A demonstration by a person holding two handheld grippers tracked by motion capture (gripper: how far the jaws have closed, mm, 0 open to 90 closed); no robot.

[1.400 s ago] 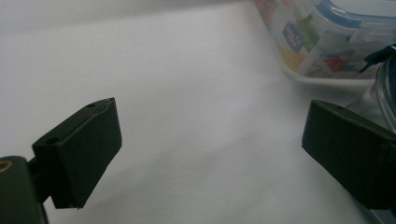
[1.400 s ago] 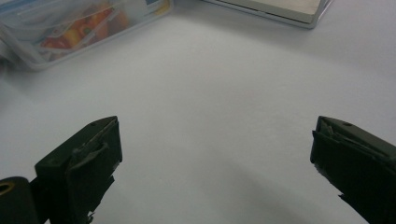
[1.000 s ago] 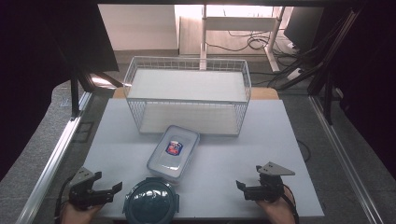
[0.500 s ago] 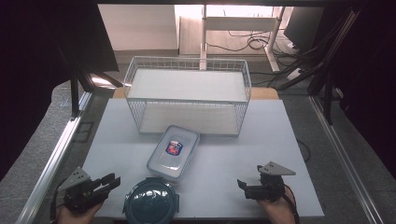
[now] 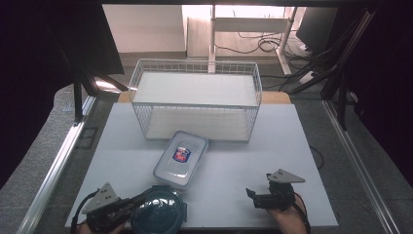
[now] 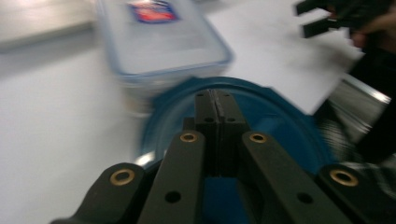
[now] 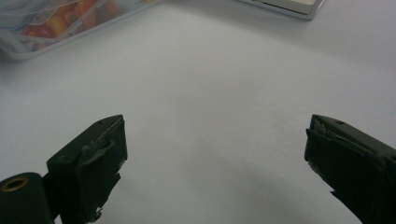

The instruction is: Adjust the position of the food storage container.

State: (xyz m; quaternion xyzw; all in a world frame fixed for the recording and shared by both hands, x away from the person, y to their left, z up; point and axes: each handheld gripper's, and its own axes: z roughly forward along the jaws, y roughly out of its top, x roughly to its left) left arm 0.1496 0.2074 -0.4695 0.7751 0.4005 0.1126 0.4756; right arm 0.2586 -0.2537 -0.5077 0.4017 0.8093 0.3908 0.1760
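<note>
A round dark-blue lidded container [image 5: 158, 214] stands at the table's near edge. Behind it lies a clear rectangular box [image 5: 181, 158] with a red and blue label. My left gripper [image 5: 144, 199] reaches in from the left over the blue lid [image 6: 280, 121]. Its jaws have just been closing and now meet, with nothing between the fingertips [image 6: 217, 100]. The clear box [image 6: 159, 42] lies just beyond them. My right gripper [image 5: 251, 197] rests at the near right, open wide over bare table [image 7: 215, 158], with the box of orange food [image 7: 46, 23] far to its left.
A white wire basket [image 5: 195, 105] stands at the back of the white table [image 5: 292, 146]. Metal rails run along both sides. The right gripper [image 6: 327, 18] shows at the upper right of the left gripper view.
The left gripper's jaws went from wide open to shut. That hand moved right and rose, ending over the blue lid. The right gripper stayed still.
</note>
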